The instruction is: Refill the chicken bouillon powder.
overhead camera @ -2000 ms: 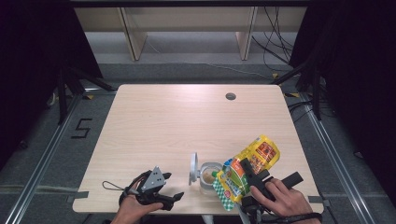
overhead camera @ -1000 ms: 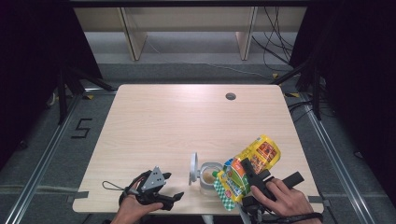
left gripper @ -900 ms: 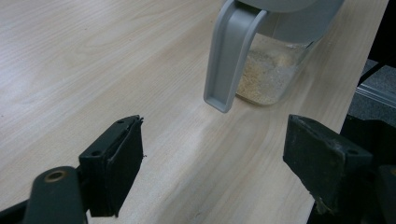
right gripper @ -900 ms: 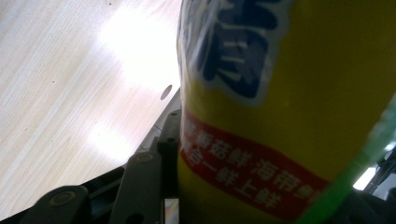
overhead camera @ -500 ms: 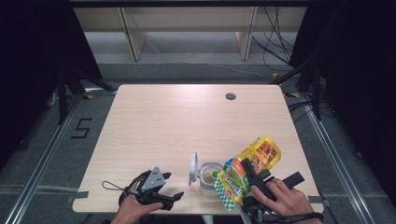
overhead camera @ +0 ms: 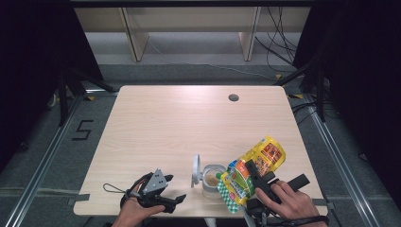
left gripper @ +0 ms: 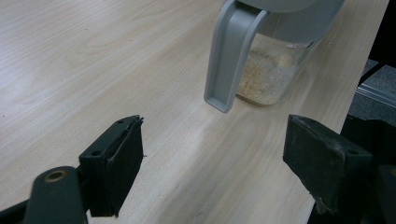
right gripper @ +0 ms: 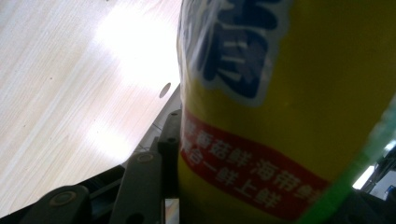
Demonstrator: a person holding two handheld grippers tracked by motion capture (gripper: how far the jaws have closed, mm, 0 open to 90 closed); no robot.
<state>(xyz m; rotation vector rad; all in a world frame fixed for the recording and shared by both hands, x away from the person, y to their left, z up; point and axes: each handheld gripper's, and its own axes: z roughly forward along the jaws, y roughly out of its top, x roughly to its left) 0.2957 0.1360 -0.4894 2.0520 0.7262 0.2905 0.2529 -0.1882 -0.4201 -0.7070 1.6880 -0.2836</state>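
While clamped in the right gripper [overhead camera: 257, 182], one yellow pouch [overhead camera: 253, 168]; one jar [overhead camera: 211, 180]; left gripper [overhead camera: 172, 201] wide, empty.

Table [overhead camera: 189, 123] surface from 9 through 12 to 2 o'clock is left open for passage. Near edge at 5 o'clock is blocked by the clear jar [overhead camera: 212, 179] with raised grey lid [overhead camera: 196, 170], with the tilted yellow pouch [overhead camera: 255, 165] just beside it.

A black "5" is showing on the floor [overhead camera: 47, 156] left of the worktop [overhead camera: 179, 127]; the yellow pouch [right gripper: 289, 116] is bearing Chinese characters on a red band.
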